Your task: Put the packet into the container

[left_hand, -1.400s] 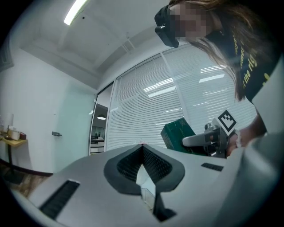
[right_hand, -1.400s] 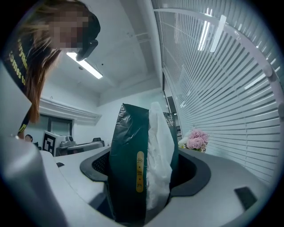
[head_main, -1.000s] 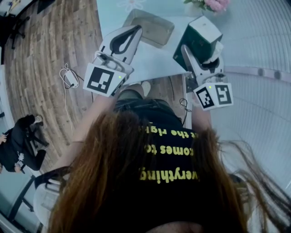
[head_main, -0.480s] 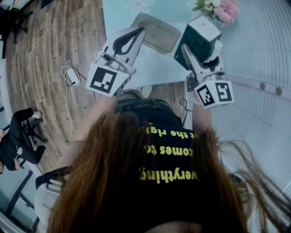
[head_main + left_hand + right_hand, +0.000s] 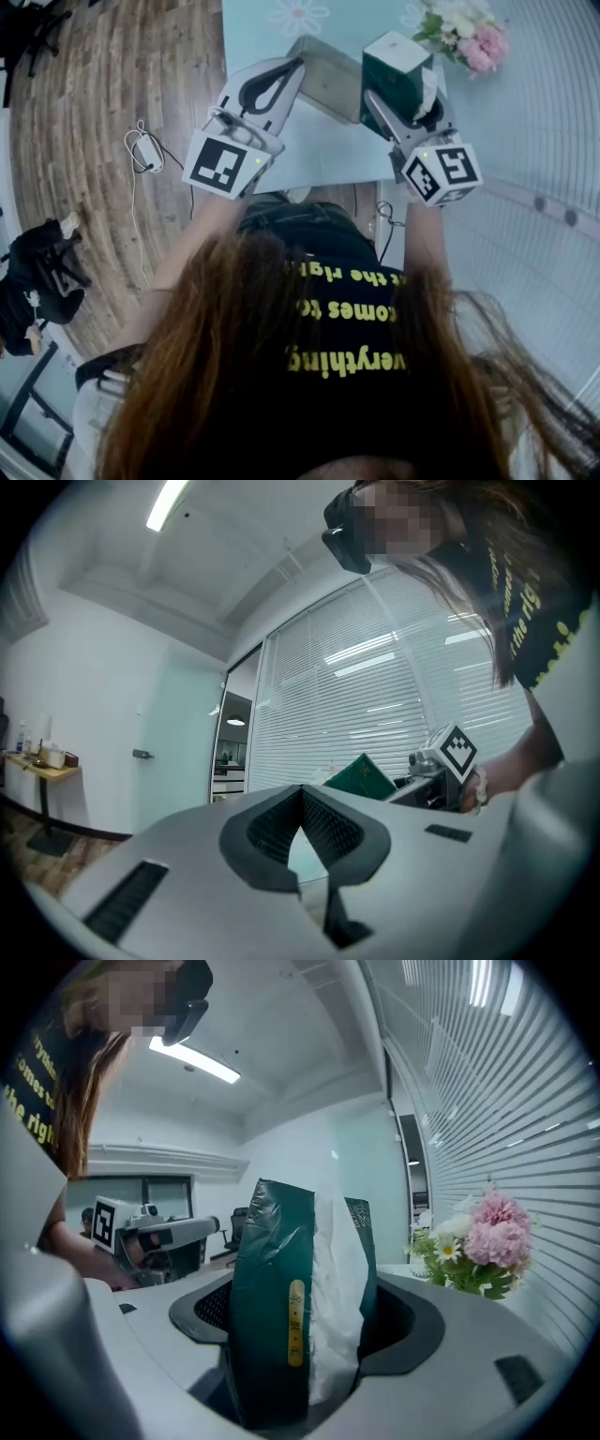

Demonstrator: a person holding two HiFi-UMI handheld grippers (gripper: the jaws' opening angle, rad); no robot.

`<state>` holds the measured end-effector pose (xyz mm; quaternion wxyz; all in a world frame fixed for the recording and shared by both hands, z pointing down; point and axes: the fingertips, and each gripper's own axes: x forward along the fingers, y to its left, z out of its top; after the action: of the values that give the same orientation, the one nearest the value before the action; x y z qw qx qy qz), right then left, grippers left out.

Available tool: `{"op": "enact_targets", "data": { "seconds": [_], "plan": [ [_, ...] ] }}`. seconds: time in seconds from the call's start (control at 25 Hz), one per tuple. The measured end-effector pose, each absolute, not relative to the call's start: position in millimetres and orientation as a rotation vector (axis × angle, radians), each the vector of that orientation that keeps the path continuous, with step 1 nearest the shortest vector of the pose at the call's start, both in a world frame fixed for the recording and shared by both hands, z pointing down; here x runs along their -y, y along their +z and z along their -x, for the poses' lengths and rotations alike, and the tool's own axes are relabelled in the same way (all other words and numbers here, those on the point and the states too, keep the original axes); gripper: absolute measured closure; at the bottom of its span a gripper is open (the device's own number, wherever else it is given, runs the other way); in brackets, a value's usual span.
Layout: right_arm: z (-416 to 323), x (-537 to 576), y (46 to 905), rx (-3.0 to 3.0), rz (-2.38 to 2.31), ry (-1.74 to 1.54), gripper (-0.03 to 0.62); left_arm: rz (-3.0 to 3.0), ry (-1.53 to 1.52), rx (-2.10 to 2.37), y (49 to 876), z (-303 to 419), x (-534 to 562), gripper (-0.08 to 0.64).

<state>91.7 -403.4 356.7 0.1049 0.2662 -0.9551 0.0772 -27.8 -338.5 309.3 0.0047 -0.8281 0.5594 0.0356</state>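
Observation:
My right gripper (image 5: 410, 101) is shut on a dark green packet (image 5: 394, 75) with white tissue showing at its side. It holds the packet upright above the pale table (image 5: 319, 150), close to the right end of the shallow metal container (image 5: 330, 73). In the right gripper view the packet (image 5: 272, 1307) fills the space between the jaws of that gripper (image 5: 300, 1312). My left gripper (image 5: 298, 66) hovers over the container's left end, its tips together and nothing held. In the left gripper view its pads (image 5: 328, 832) meet at the tip.
A bunch of pink and white flowers (image 5: 469, 33) stands at the table's far right. A cable with an adapter (image 5: 145, 150) lies on the wooden floor to the left. A seated person (image 5: 37, 272) is far left. Window blinds run along the right.
My right gripper has carried the packet leftward, nearer the container's right end. The left gripper has stayed over the container's left end.

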Motion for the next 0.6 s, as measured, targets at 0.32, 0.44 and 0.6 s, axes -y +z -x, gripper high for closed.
{"op": "enact_targets", "data": {
  "seconds": [0.32,0.44,0.6],
  "plan": [
    [-52.7,417.5,419.3,2.6,-0.461,0.097,0.21,2.555,0.102,-1.837,321.2,46.8,343.7,0.558],
    [-37.9,417.8,439.4,2.523,-0.337,0.032,0.21,2.536,0.103,-1.874,323.7,53.7,342.1,0.558],
    [-21.8,416.3,463.1,2.428,-0.219,-0.028,0.212,2.519,0.098,-1.912,324.9,63.3,334.9,0.558]
  ]
}}
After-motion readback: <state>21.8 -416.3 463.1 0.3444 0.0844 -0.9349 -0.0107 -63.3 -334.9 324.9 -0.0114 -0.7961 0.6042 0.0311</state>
